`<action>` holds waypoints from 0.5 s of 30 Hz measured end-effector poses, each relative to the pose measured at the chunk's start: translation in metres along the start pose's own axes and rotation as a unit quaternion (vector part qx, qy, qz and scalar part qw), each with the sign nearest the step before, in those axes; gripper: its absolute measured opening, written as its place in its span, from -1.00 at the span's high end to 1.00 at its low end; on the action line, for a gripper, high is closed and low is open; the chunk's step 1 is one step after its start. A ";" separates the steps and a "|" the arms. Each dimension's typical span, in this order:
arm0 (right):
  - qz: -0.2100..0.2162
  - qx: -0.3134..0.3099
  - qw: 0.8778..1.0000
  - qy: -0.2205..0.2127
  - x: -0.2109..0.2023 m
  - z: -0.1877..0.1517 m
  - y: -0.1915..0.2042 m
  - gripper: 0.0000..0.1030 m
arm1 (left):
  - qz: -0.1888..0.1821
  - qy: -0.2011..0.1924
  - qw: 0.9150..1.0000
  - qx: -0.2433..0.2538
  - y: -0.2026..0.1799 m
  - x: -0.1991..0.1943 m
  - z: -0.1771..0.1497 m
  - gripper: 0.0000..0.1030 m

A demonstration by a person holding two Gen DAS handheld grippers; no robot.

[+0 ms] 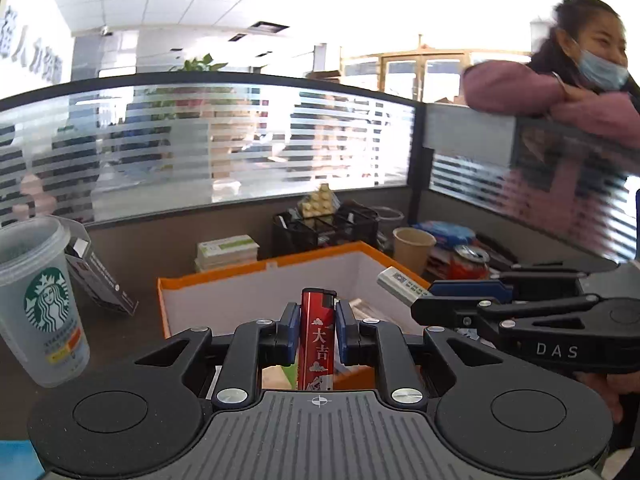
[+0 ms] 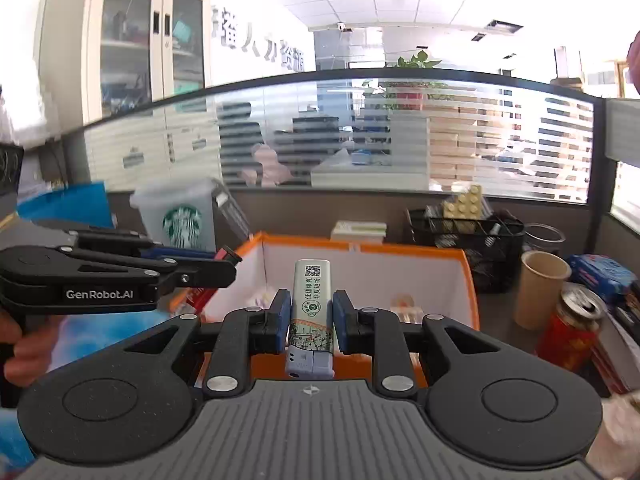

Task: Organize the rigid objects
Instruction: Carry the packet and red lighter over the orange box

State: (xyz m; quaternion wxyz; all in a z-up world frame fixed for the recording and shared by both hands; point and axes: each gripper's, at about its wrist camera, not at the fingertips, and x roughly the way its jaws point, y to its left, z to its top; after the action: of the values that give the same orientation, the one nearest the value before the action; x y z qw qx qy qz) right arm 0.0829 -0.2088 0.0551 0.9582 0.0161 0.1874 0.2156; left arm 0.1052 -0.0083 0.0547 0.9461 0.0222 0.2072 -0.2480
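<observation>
Left hand-held gripper [image 1: 318, 330] clamps a red lighter [image 1: 317, 340] upright, right hand-held gripper [image 2: 310, 320] clamps a pale green lighter [image 2: 311, 312], both poised above the orange box [image 2: 470, 280].

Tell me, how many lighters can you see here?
2. A red lighter is clamped in the left gripper; a pale green lighter is clamped in the right gripper. More may lie hidden inside the orange box.
</observation>
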 end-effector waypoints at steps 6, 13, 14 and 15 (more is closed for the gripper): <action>0.017 0.040 0.997 0.061 0.070 0.025 -0.025 0.59 | 0.027 0.041 0.998 -0.037 0.027 0.051 0.017 0.67; 0.000 0.031 0.983 0.179 0.140 0.008 -0.035 0.59 | 0.048 0.128 0.988 -0.074 0.043 0.112 0.000 0.67; -0.002 0.030 0.981 0.191 0.144 0.004 -0.036 0.59 | 0.050 0.139 0.986 -0.076 0.044 0.118 -0.003 0.67; -0.002 0.030 0.979 0.203 0.149 0.001 -0.037 0.59 | 0.051 0.150 0.984 -0.080 0.045 0.124 -0.007 0.67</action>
State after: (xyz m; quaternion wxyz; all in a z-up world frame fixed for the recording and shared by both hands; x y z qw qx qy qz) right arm 0.2231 -0.1796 -0.0007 0.8996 -0.0001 0.3846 0.2066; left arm 0.2227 -0.0248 -0.0043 0.9146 -0.0064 0.3643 -0.1754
